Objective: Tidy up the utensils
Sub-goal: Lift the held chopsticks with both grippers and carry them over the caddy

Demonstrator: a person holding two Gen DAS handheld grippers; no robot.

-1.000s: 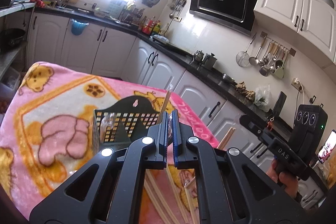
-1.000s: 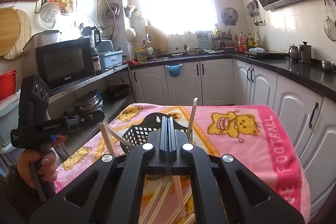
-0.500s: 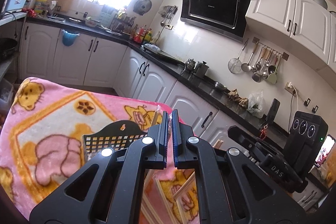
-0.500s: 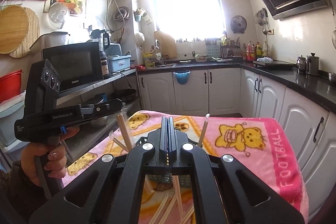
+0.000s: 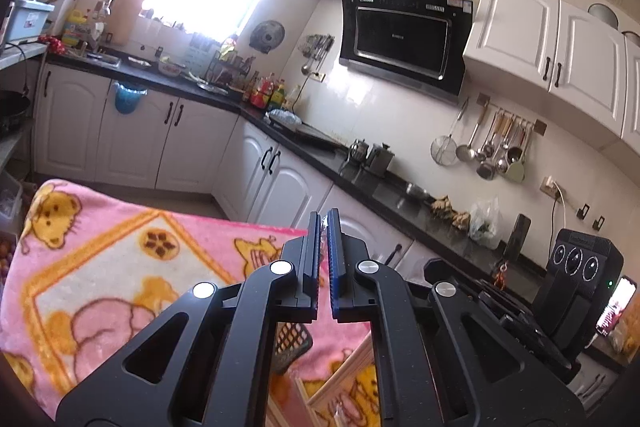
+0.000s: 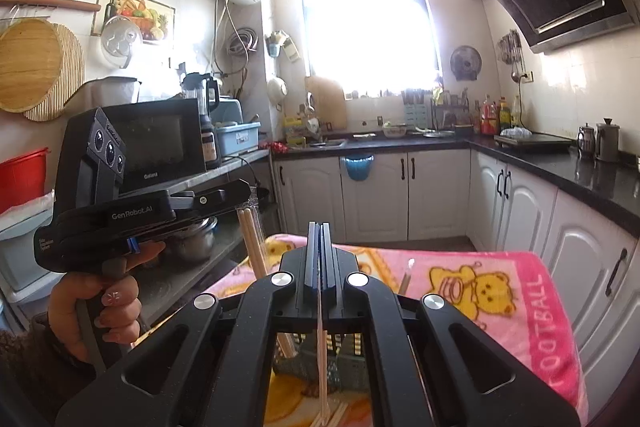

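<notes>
My left gripper (image 5: 323,227) is shut on a plastic-wrapped pair of chopsticks and holds it up above the table; in the right wrist view that gripper (image 6: 246,189) shows at left with the wooden pair (image 6: 253,243) hanging down from it. My right gripper (image 6: 320,227) is shut on one thin pale stick (image 6: 321,355) that hangs down between its fingers. A black mesh utensil basket (image 6: 348,349) stands below on the pink blanket (image 6: 500,291), mostly hidden by my fingers; its corner shows in the left wrist view (image 5: 294,341).
More chopsticks (image 5: 344,371) lie on the blanket by the basket. Another stick (image 6: 406,277) stands up from the basket. White cabinets and a black counter (image 6: 560,163) run along the far and right sides. A shelf with a microwave (image 6: 160,143) is on the left.
Both grippers have risen and tilted up, so the basket has dropped low behind the fingers. My left gripper has lifted its wrapped chopsticks higher.
</notes>
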